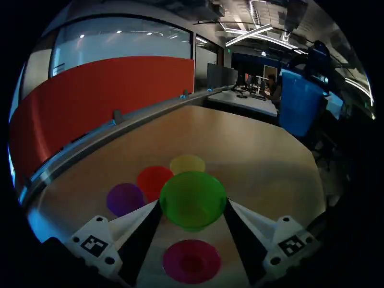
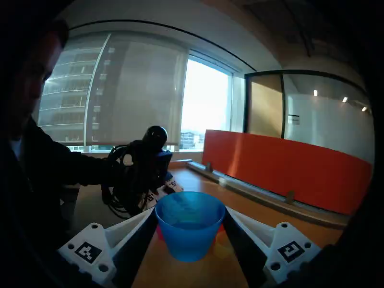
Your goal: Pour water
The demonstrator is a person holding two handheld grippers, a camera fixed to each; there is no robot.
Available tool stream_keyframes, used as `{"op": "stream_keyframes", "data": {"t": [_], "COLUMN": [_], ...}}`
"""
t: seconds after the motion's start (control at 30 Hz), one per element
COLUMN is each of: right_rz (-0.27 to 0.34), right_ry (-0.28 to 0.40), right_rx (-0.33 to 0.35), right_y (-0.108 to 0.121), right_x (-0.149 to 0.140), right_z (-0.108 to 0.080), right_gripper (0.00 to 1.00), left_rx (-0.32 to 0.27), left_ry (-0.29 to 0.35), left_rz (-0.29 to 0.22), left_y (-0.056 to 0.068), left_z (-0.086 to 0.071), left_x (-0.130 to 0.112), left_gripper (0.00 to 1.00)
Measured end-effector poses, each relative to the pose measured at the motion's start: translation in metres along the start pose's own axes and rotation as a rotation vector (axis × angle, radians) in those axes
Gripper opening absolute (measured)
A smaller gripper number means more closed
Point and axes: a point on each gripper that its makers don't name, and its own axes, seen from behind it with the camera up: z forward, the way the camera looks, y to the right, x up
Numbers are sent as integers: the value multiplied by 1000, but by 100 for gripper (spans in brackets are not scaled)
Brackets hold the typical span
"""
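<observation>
Left tool (image 1: pixel 193 205) is clamped on a green cup (image 1: pixel 193 198), both fingers on its sides, over the worktop (image 1: pixel 249 144). Right tool (image 2: pixel 190 212) grips a blue cup (image 2: pixel 189 240), upright, with water (image 2: pixel 189 224) low inside. Purple cup (image 1: pixel 124 199), red cup (image 1: pixel 151 180) and yellow cup (image 1: pixel 187 163) sit just behind the green one, magenta cup (image 1: pixel 192 261) nearer. Likely best: bring the blue rim over the green mouth, tilt slowly, hold green level.

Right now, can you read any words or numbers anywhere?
Nothing reads clearly.
Too small to read: white sign on the glass wall.
Pattern, no words: black-and-white square marker on the right gripper.
No readable print: green translucent plastic cup, blue translucent plastic cup.
</observation>
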Motion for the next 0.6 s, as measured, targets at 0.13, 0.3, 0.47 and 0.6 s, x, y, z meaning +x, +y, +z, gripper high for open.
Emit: {"op": "stream_keyframes", "data": {"t": [0.13,0.3,0.47,0.6], "right_rz": [-1,-2,-4,-6], "right_ry": [-1,2,5,6], "right_rx": [-1,-2,-5,-5], "right_y": [-1,-2,-3,-4], "right_x": [1,3,5,7], "right_z": [0,-1,-2,-3], "right_gripper": [92,92,92,92], "left_rx": [5,12,22,22], "left_ry": [41,88,137,174], "left_rz": [-4,1,8,-1], "left_y": [1,1,-1,0], "left_z": [-11,-25,-43,-57], "left_x": [13,26,39,48], "left_gripper": [87,87,87,87]}}
